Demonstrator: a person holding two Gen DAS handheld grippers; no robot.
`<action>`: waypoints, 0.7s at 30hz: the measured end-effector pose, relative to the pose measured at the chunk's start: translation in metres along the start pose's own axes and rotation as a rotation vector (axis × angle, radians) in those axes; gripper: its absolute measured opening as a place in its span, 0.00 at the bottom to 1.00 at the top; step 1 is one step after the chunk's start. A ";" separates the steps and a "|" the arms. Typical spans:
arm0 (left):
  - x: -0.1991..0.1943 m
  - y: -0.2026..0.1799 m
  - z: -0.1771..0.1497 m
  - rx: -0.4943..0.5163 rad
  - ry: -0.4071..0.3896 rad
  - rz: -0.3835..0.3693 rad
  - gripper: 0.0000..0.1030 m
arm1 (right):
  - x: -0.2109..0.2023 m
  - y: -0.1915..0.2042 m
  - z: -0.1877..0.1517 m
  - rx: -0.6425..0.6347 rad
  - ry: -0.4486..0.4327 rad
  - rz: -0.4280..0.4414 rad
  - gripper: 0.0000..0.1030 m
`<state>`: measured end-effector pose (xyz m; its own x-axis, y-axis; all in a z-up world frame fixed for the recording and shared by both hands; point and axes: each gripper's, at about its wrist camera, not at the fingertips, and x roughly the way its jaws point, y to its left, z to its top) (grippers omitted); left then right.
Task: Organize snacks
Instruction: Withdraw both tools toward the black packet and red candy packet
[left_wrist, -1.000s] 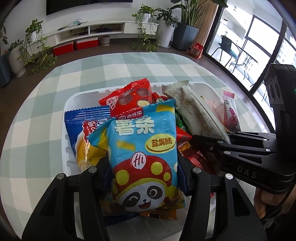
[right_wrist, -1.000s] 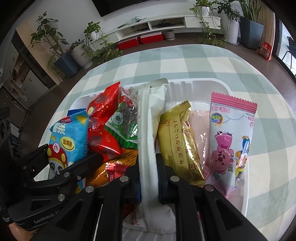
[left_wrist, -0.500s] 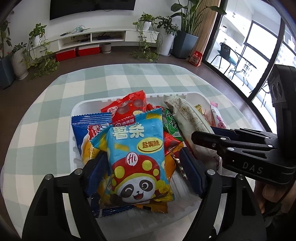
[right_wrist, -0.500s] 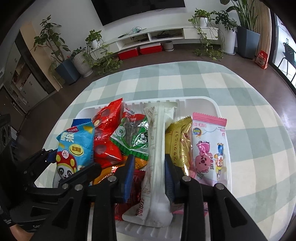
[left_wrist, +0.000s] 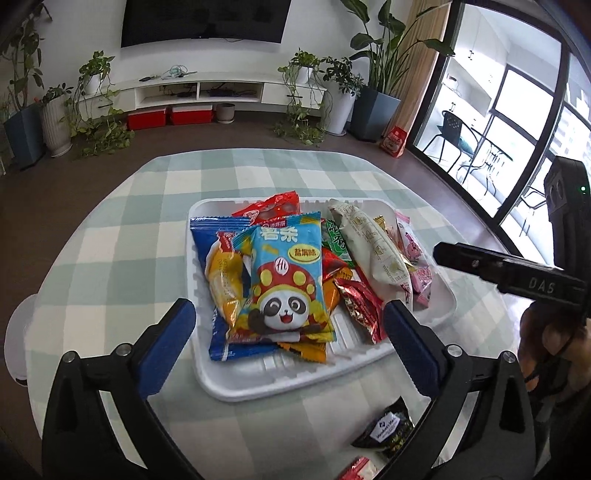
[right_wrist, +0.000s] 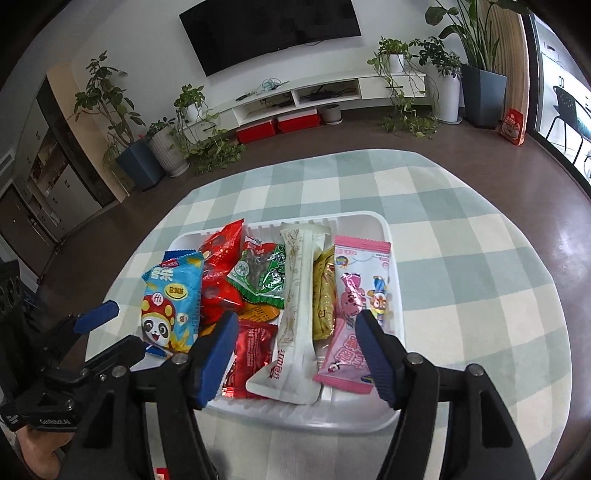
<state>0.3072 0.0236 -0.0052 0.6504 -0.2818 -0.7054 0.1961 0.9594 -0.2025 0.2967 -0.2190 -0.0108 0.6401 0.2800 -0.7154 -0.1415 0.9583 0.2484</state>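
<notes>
A white tray (left_wrist: 258, 391) on the checked table holds several snack packets. On top at its left lies the light-blue panda chips packet (left_wrist: 284, 280), resting on a dark-blue packet (left_wrist: 210, 240). My left gripper (left_wrist: 288, 314) hovers above and short of it; its jaws are opening, wide apart, touching nothing. In the right wrist view the long white packet (right_wrist: 299, 306) lies between a green packet (right_wrist: 262, 277) and a gold one (right_wrist: 323, 295), with a pink packet (right_wrist: 360, 295) at the right. My right gripper (right_wrist: 295, 321) is opening above the white packet, pads clear of it.
A small black packet (left_wrist: 386, 430) and a red one (left_wrist: 358, 470) lie on the tablecloth (left_wrist: 110, 258) in front of the tray. A hand (left_wrist: 546, 339) holds the right gripper at the right. Potted plants and a TV bench stand far behind.
Both grippers have let go and opened: the left off the panda packet, the right off the long white packet. Both have drawn back and up from the tray.
</notes>
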 end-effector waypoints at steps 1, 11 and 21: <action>-0.007 0.000 -0.006 -0.003 -0.003 0.000 1.00 | -0.010 -0.003 -0.002 0.006 -0.013 0.009 0.69; -0.068 0.000 -0.094 -0.067 -0.005 0.022 1.00 | -0.092 -0.027 -0.064 0.021 -0.061 0.053 0.77; -0.086 -0.021 -0.181 -0.110 0.086 -0.017 1.00 | -0.087 0.023 -0.151 -0.070 0.037 0.097 0.80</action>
<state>0.1149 0.0292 -0.0632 0.5813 -0.3011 -0.7560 0.1219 0.9508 -0.2849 0.1236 -0.2123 -0.0411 0.5928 0.3725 -0.7141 -0.2549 0.9278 0.2723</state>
